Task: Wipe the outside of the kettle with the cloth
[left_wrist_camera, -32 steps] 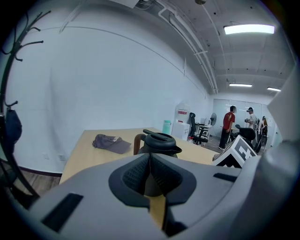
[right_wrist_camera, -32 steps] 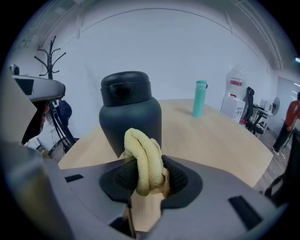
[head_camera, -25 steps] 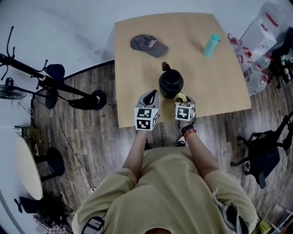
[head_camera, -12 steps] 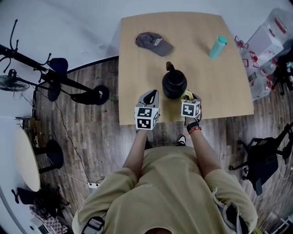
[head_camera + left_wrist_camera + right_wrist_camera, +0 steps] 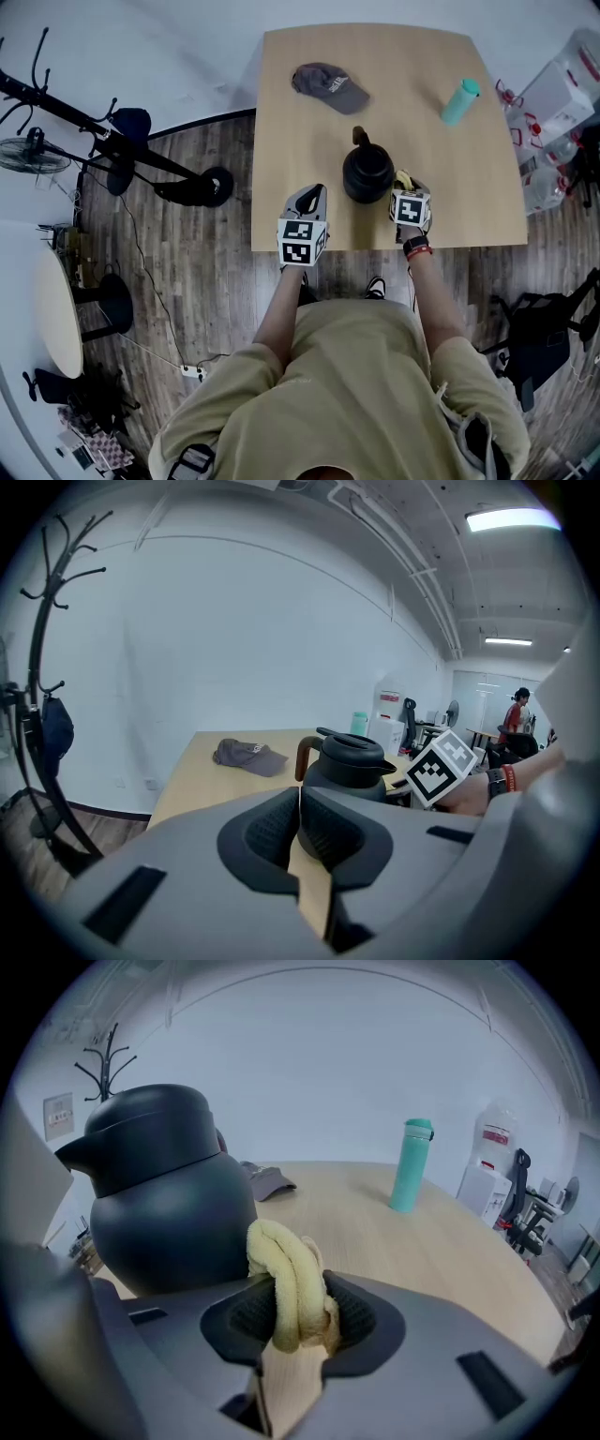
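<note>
Black kettle (image 5: 367, 176) near front edge of worktop (image 5: 281, 141), yellow cloth (image 5: 286, 1283) clamped in R claw (image 5: 298, 1321) just beside kettle's right side, L claw (image 5: 300, 832) closed w/ nothing in it, left of kettle, cap (image 5: 328, 86) & bottle (image 5: 458, 101) further back

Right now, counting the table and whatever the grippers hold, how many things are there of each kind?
kettle: 1
cloth: 1
cap: 1
bottle: 1
Total: 4

Office: ceiling strip lights (image 5: 511, 519), swivel chairs (image 5: 520, 1206), coat stand (image 5: 111, 1058).
</note>
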